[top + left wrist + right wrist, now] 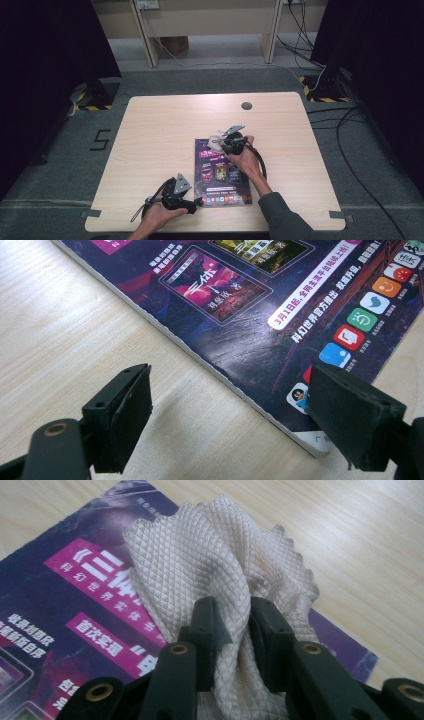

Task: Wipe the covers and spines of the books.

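R gripper (232, 630) is pinching a cream cloth (210, 565) btwn its jaws, bunched over the magazine (222, 172) top edge, mid-frame in the high view. L gripper (230, 415) is sitting w/ jaws wide apart, gripping nothing, straddling the magazine's lower-left corner on the table (150, 130).

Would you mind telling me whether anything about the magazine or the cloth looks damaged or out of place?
Nothing serious stands out. The magazine lies flat on the table, though its glossy cover shows fine creases and wear. The cream cloth is merely bunched in the right tongs over the magazine's top.
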`<control>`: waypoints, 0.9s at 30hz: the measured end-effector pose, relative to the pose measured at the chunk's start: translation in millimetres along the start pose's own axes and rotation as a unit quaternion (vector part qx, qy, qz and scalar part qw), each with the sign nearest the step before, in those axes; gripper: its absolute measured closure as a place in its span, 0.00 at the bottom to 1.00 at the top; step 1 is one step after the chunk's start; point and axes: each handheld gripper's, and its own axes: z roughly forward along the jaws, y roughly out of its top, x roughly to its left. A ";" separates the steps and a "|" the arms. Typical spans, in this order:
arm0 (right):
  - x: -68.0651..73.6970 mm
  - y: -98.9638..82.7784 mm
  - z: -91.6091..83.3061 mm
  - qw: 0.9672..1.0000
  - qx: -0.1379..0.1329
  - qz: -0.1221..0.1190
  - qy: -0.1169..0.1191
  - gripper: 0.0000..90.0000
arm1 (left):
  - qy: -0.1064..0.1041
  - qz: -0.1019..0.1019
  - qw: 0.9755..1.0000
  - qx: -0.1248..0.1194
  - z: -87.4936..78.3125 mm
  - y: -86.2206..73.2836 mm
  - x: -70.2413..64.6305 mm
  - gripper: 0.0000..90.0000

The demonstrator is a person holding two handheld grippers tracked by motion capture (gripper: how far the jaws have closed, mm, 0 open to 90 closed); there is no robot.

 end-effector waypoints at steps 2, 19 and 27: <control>1.4 0.7 0.0 1.000 0.003 -0.003 -0.004 0.82 | 0.000 0.000 1.000 0.001 0.0 0.1 0.1 0.19; 51.5 34.5 24.7 0.998 0.000 -0.055 0.027 0.82 | 0.001 -0.001 1.000 -0.001 0.0 0.0 -0.6 0.19; 39.6 27.5 20.5 0.998 -0.001 -0.047 0.031 0.81 | 0.002 0.000 1.000 -0.002 -0.1 -0.1 -0.8 0.19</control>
